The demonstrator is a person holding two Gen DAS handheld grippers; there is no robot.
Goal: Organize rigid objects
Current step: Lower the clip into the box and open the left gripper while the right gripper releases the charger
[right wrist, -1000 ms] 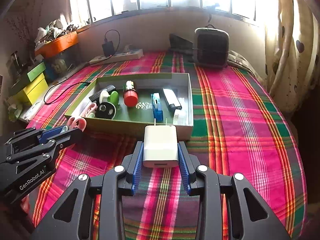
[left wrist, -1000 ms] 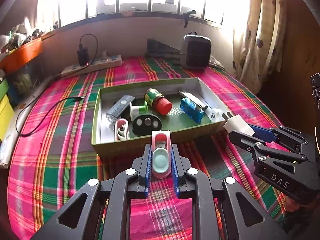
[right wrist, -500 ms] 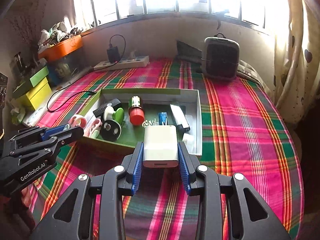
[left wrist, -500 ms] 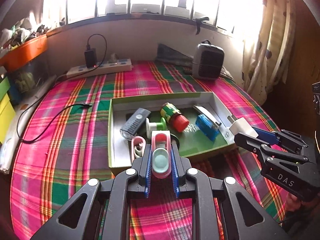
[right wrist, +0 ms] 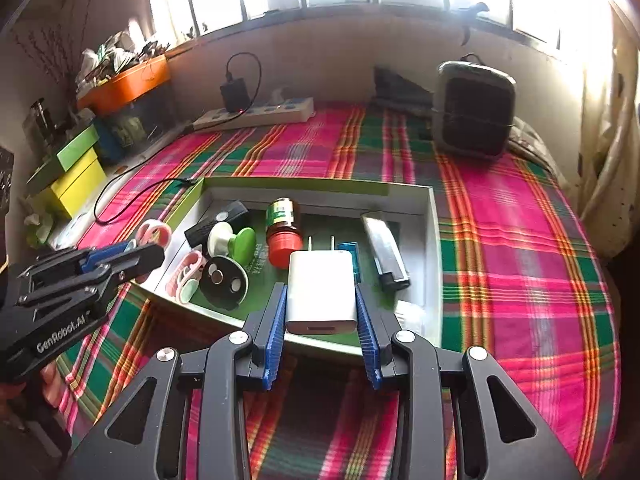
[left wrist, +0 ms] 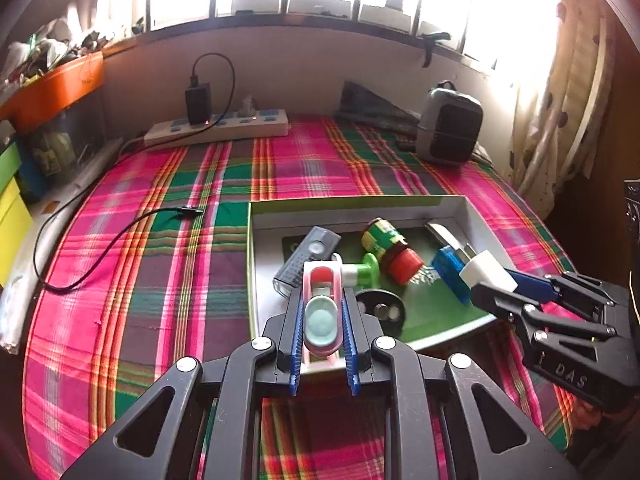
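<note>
**Both grippers loaded over the tray's near edge**

The left gripper (left wrist: 322, 322) is clamped on a pink clip (left wrist: 321, 312); the right gripper (right wrist: 321, 312) is clamped on a white charger (right wrist: 322, 294). Beyond, the tray (right wrist: 434, 240) on the plaid cloth (right wrist: 520, 260) holds a red-capped bottle (right wrist: 282, 228).

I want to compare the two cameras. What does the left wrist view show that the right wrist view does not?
Only the left wrist view shows the pink plastic clip with a pale green oval up close, clamped in the left gripper. Only the right wrist view shows the yellow and green boxes clearly. Both show the green cardboard tray, the red-capped bottle and the white plug adapter in the right gripper.
</note>
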